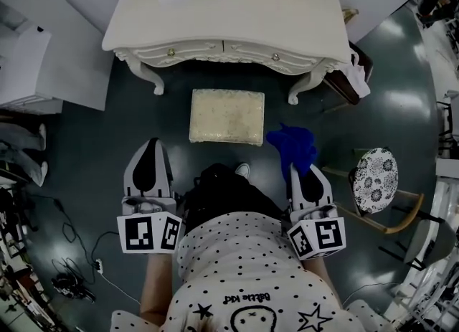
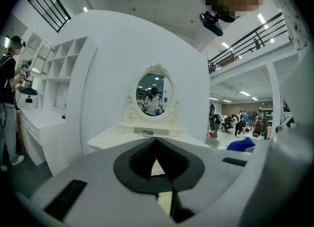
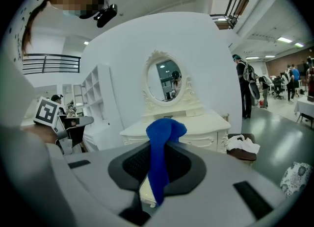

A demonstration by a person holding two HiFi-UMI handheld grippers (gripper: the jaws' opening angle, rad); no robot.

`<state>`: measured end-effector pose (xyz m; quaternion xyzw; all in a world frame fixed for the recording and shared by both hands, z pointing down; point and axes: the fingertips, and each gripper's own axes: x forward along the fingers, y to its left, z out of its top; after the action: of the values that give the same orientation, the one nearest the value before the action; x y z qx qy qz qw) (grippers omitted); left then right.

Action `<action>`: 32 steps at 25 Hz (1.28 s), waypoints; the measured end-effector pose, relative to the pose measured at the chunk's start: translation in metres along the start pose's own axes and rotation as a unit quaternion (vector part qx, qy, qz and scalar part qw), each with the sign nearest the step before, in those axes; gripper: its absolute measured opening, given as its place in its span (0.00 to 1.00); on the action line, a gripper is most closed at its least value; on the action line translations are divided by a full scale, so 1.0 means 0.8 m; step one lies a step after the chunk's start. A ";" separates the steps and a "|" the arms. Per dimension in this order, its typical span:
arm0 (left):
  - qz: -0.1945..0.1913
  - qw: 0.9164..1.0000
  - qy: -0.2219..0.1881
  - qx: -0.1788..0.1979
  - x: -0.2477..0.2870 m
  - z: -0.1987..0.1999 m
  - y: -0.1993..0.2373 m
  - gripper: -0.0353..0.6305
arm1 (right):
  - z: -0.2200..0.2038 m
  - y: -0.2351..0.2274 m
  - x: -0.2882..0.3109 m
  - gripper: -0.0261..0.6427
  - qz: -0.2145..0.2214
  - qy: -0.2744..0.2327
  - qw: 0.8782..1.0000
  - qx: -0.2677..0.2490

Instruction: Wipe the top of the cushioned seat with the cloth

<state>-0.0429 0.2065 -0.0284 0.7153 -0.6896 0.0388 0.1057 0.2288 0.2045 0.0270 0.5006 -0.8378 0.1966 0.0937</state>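
Head view: the cushioned seat [image 1: 226, 115], a cream rectangular pad with a pebbly weave, is sitting ahead of and between both grippers, just short of the curvy white dressing table [image 1: 226, 22]. The left gripper [image 1: 149, 153] is hovering over smooth dark floor [image 1: 86, 144], apart from the seat's near-left corner. The right gripper [image 1: 303, 171] is carrying the blue cloth [image 1: 294, 144], soft and bunched, spilling ahead of its tips just beside the seat's right edge. A round patterned stool [image 1: 376, 178] is standing off to its right.

Left gripper view: the left gripper [image 2: 157, 142] is showing its jaws meeting at the tips, nothing between them.

Right gripper view: the right gripper [image 3: 159, 145] is pinching the cloth [image 3: 159, 152], which is bulging above the jaws and dangling in a strip below.
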 end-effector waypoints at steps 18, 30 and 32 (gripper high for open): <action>-0.072 0.997 0.027 -0.009 0.109 0.003 0.030 0.05 | 0.018 -0.003 0.070 0.13 -0.065 0.005 0.998 0.027; -0.159 0.986 0.038 -0.021 0.225 0.003 0.096 0.05 | 0.046 0.027 0.135 0.13 -0.148 0.022 0.989 -0.001; -0.170 0.984 0.044 -0.027 0.237 -0.004 0.099 0.05 | 0.047 0.027 0.137 0.13 -0.163 0.025 0.986 -0.001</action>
<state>-0.1124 0.0199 0.0204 0.8169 -0.5533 0.0329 0.1598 0.1591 0.1101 0.0268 0.6251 -0.7427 0.1902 0.1464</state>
